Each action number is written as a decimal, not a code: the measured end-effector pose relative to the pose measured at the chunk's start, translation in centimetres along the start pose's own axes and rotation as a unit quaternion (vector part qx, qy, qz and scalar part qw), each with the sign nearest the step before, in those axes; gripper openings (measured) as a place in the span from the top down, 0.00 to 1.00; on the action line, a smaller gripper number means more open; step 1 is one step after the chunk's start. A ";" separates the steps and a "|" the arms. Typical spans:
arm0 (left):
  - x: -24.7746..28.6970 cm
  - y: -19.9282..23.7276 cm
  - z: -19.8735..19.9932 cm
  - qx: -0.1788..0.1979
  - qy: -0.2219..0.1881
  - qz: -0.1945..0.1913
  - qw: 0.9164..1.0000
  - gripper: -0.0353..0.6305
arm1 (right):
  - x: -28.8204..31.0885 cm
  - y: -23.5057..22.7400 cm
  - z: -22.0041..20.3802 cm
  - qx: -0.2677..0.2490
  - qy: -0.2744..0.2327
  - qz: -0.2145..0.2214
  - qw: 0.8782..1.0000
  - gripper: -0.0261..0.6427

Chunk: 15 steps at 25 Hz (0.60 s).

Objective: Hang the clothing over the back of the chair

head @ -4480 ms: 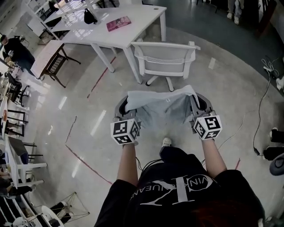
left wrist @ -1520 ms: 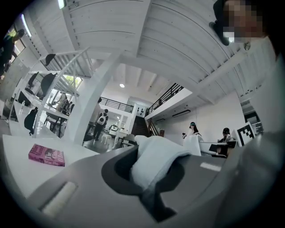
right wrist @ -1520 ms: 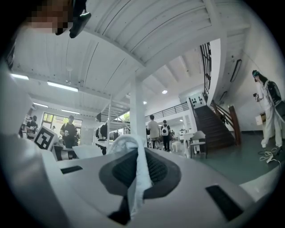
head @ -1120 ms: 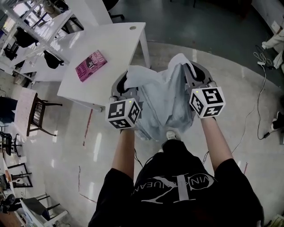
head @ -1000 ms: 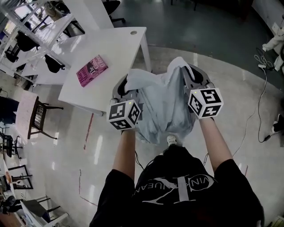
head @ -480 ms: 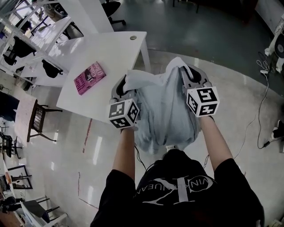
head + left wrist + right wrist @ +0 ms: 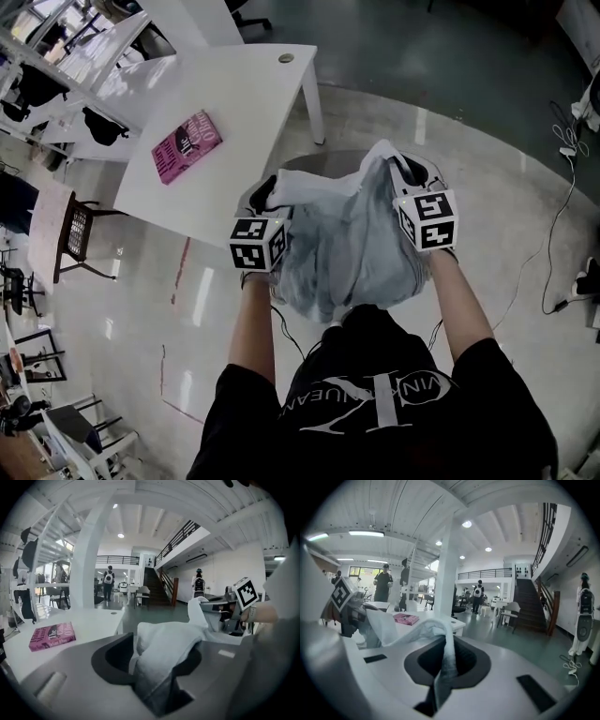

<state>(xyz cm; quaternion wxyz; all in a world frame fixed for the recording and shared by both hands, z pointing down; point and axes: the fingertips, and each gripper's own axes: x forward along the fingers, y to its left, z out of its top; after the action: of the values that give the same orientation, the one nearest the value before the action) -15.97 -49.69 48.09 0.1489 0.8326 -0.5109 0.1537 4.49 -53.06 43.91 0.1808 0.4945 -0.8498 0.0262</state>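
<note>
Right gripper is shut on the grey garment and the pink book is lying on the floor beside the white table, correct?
No: the pink book lies on top of the white table, not on the floor, as the head view shows. The right gripper is shut on the grey garment.

Left gripper (image 7: 266,191) jaws just opening, clothing (image 7: 349,251) between; clothing seemingly lower.

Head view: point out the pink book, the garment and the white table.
pink book (image 7: 187,145), head view, middle of its cover.
garment (image 7: 349,253), head view, middle of the hanging fabric.
white table (image 7: 248,103), head view, bare top to the right of the book.
</note>
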 end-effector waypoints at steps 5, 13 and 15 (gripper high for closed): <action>-0.2 -1.2 -2.6 0.031 0.069 -0.043 0.996 0.64 | 0.4 0.6 -1.8 0.000 0.031 0.009 0.999 0.93; -1.5 -2.2 -5.8 0.072 0.159 -0.080 0.981 0.55 | 0.4 1.7 -2.5 -0.010 0.051 0.023 0.998 0.93; -2.0 -2.4 -6.4 0.075 0.171 -0.087 0.979 0.53 | 0.4 2.0 -2.9 -0.019 0.060 0.025 0.998 0.93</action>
<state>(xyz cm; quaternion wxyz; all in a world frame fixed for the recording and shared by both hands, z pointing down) -15.31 -44.46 52.88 0.1841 0.8441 -0.3905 0.3179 3.42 -51.72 46.99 0.2402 0.4670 -0.8499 0.0440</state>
